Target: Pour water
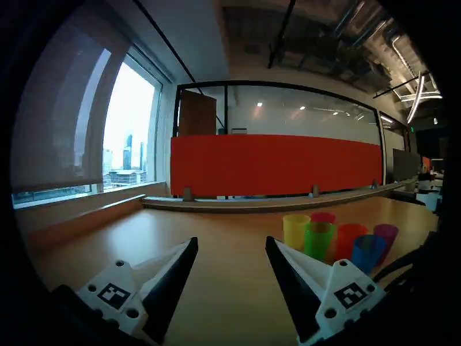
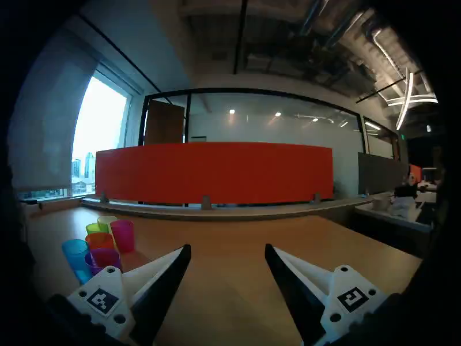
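In the left gripper view, the left tool is wide open and holds nothing. Its two fingers point out over the brown table. A bunch of plastic cups stands on the table, a little ahead of the tool and off to its right side. The cups stand close together. Far ahead of the tool is a long red wall.

In the right gripper view, the right tool is wide open too, with nothing between its fingers. The cups stand by its left finger, a little ahead. A blue cup is the one farthest left.
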`<state>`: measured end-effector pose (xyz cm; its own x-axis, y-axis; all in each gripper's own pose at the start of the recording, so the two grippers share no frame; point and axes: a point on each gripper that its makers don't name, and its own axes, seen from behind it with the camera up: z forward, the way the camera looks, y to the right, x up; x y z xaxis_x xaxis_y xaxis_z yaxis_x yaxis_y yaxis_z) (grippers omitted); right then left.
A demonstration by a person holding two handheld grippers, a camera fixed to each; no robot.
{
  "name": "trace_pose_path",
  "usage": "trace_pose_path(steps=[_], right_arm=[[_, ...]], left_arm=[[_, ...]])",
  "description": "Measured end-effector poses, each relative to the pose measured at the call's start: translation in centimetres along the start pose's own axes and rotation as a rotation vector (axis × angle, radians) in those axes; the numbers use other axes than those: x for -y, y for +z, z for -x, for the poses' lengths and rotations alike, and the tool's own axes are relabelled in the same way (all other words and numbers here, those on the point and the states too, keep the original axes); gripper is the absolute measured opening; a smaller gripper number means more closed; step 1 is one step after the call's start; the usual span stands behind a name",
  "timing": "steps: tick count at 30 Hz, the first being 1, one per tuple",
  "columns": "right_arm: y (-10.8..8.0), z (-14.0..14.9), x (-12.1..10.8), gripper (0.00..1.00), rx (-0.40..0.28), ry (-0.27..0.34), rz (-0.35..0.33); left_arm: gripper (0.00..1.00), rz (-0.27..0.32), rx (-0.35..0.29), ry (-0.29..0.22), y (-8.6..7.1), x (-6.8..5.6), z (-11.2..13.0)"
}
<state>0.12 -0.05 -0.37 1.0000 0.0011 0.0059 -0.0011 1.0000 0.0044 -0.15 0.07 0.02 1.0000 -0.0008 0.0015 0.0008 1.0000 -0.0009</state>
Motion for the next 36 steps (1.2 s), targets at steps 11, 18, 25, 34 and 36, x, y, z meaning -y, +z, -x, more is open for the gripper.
trace_pose_path(steps=[11,18,25,34,36], right_arm=[[0.1,-2.5,0.0,0.99,-0.004,0.007,-0.024],[0.3,-4.9,0.4,0.99,-0.008,-0.014,-0.052],[0.4,-7.5,0.3,0.99,-0.012,-0.04,-0.064],[0.6,-9.2,0.4,0.99,-0.01,-0.045,-0.068],[0.7,-9.4,0.4,0.99,-0.01,-0.044,-0.072]], left_arm=[[0.87,0.037,0.022,-0.035,0.4,-0.9,-0.2],[0.87,0.086,0.039,0.006,0.7,-1.5,-1.8],[0.87,0.133,0.052,0.024,1.0,-2.5,-3.6],[0.87,0.149,0.069,0.027,1.6,-2.6,-4.9],[0.87,0.157,0.074,0.034,1.7,-2.8,-5.1]])
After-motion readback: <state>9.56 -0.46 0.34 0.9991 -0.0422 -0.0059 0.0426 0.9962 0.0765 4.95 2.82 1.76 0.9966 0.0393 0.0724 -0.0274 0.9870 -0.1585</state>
